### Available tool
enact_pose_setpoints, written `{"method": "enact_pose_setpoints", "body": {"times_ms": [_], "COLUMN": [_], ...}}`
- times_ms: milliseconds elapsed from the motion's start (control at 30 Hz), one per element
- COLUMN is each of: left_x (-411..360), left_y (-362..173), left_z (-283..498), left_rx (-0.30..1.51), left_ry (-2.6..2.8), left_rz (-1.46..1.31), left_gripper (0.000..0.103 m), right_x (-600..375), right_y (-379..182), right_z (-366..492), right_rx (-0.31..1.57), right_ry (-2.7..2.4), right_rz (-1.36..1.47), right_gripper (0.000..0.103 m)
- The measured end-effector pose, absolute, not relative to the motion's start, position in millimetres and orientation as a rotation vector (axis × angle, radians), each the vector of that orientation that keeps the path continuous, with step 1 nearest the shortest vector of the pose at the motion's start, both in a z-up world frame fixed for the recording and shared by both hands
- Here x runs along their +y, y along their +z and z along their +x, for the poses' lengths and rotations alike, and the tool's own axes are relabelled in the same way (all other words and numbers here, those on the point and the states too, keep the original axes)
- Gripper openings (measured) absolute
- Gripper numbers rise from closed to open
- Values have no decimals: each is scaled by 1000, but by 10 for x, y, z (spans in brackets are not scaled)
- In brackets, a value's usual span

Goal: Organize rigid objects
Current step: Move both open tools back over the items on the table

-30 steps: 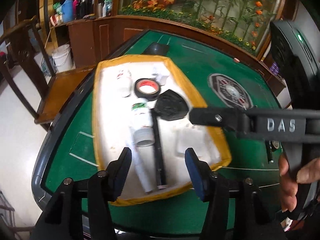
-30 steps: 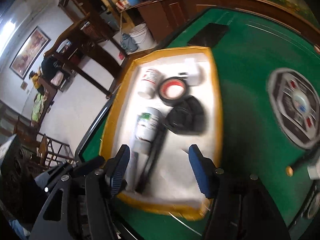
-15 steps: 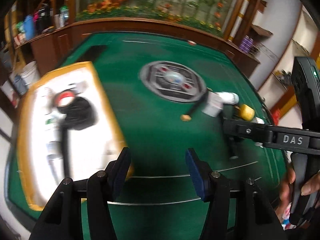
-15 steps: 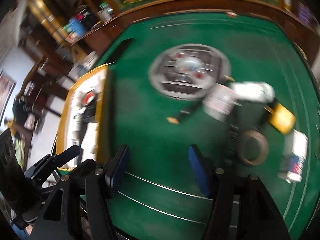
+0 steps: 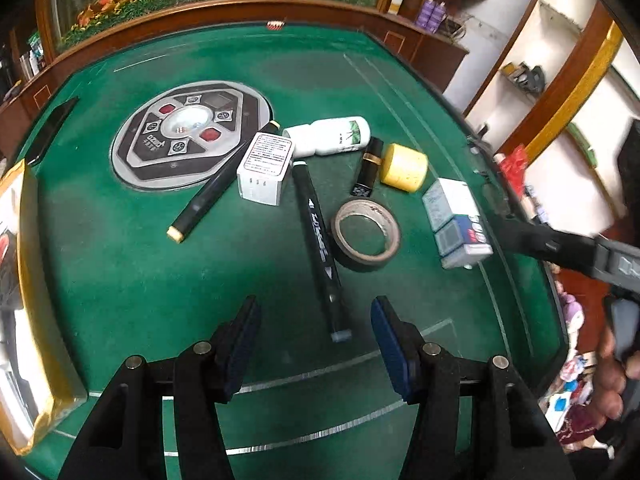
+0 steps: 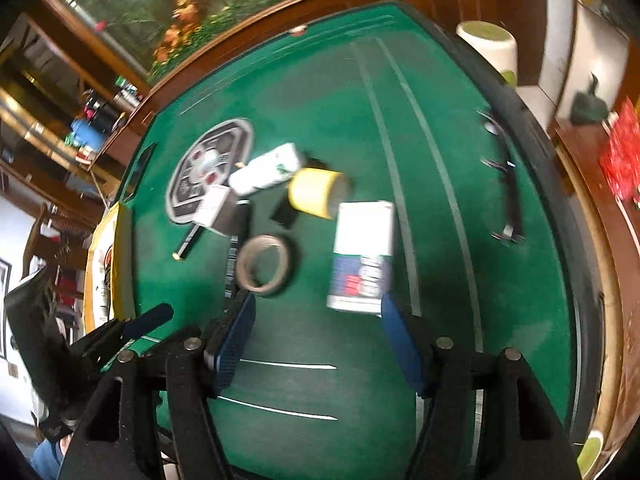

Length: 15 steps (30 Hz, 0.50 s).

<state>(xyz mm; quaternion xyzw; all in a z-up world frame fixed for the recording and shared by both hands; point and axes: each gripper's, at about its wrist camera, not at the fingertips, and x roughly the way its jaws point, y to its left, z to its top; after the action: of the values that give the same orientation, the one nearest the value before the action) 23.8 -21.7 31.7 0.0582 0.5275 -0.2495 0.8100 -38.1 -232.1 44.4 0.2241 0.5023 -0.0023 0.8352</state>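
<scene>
Loose objects lie on the green table: a black marker (image 5: pixel 320 240), a second black pen (image 5: pixel 212 194), a tape roll (image 5: pixel 366 234) (image 6: pixel 264 264), a white box (image 5: pixel 264 168), a white bottle (image 5: pixel 328 136) (image 6: pixel 266 168), a yellow cylinder (image 5: pixel 403 167) (image 6: pixel 316 192), a small black tube (image 5: pixel 368 174) and a white-blue box (image 5: pixel 456 224) (image 6: pixel 362 256). My left gripper (image 5: pixel 316 332) is open and empty just short of the marker's near end. My right gripper (image 6: pixel 316 328) is open and empty, close below the white-blue box. The right gripper's body (image 5: pixel 560 246) shows at the right edge.
The yellow-rimmed white tray (image 5: pixel 36 280) (image 6: pixel 120 256) sits at the left table edge with several objects in it. A round control panel (image 5: pixel 188 132) (image 6: pixel 212 168) is set in the table centre. A dark wooden rail (image 5: pixel 240 4) borders the far side. A black item (image 6: pixel 510 208) lies at the right.
Both grippers have swung right from the tray to the pile of loose objects and come closer to it. Both stay open and empty.
</scene>
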Motion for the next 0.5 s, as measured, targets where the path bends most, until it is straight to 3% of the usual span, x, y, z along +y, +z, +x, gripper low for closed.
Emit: {"method": "enact_pose_setpoints", "body": {"times_ms": [400, 433, 500], "left_x": [-591, -574, -518], "left_y": [118, 115, 28], "left_z": [594, 592, 559], "left_rx": [1131, 1130, 1170], "left_ry": [-496, -503, -478], "left_rz": [207, 199, 217], "left_gripper": [59, 56, 22], "right_x": [-2759, -2756, -2722], "right_y": [395, 388, 375], "right_z": [-593, -580, -544], "right_rx": [1062, 1066, 1072], "right_ry": [-50, -48, -34], "right_rz": [509, 509, 511], "right_gripper": [65, 65, 65]}}
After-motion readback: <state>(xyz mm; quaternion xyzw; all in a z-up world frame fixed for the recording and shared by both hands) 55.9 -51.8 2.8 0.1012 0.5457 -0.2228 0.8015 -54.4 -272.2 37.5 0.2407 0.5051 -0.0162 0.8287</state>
